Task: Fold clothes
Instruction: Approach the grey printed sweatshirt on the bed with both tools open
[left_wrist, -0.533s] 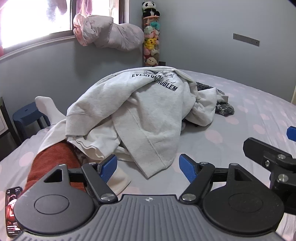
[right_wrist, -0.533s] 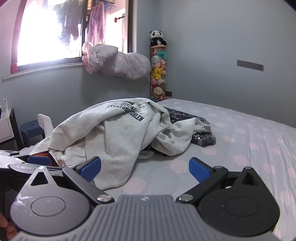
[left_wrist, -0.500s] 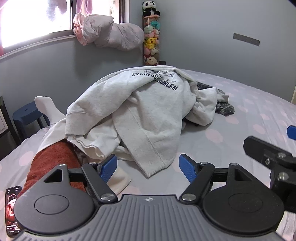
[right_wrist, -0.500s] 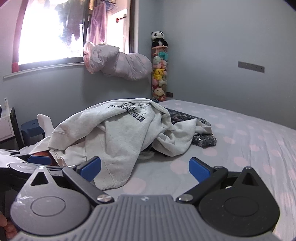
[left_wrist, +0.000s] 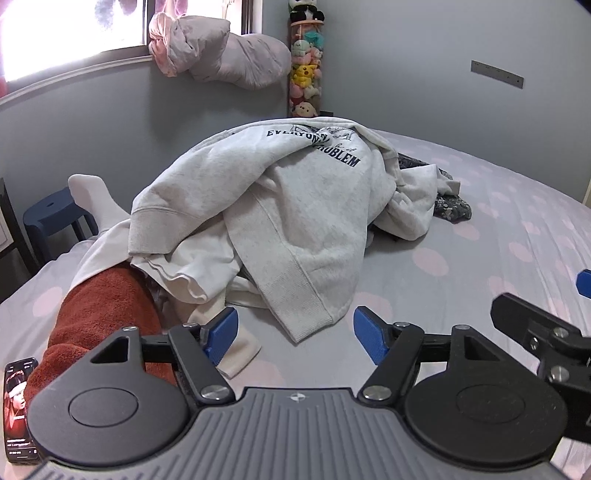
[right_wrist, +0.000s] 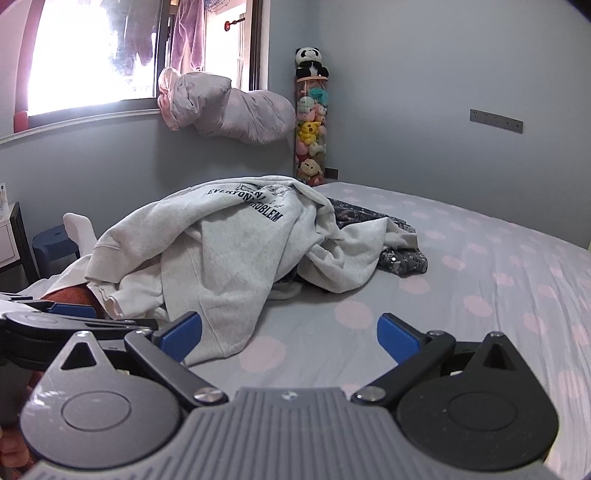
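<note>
My left claw (left_wrist: 295, 328) is spread wide and holds nothing; its blue pads hang just above the bed (left_wrist: 461, 258), near the bed's front edge. My right claw (right_wrist: 290, 332) is likewise spread and empty, just to the right of the left one.

Compared with half a second ago, almost nothing has changed: both claws hold the same stance, and the pile has not shifted. The right view has drifted only slightly. I judge this to be a pause or aiming phase, not a grasp.

State of the clothes:
- The grey sweatshirt (left_wrist: 295, 206) lies crumpled on top of the heap, toward the bed's left side, its ribbed hem (left_wrist: 310, 325) just ahead of the left claw.
- A white garment (left_wrist: 192, 269) sits beneath it.
- A rust towel (left_wrist: 99, 317) lies at the left edge.
- A dark patterned garment (right_wrist: 402, 258) lies behind, toward the far side.

None of these lies folded. The hem is the nearest edge to grip. A phone (left_wrist: 18, 410) rests at the front left corner.
</note>
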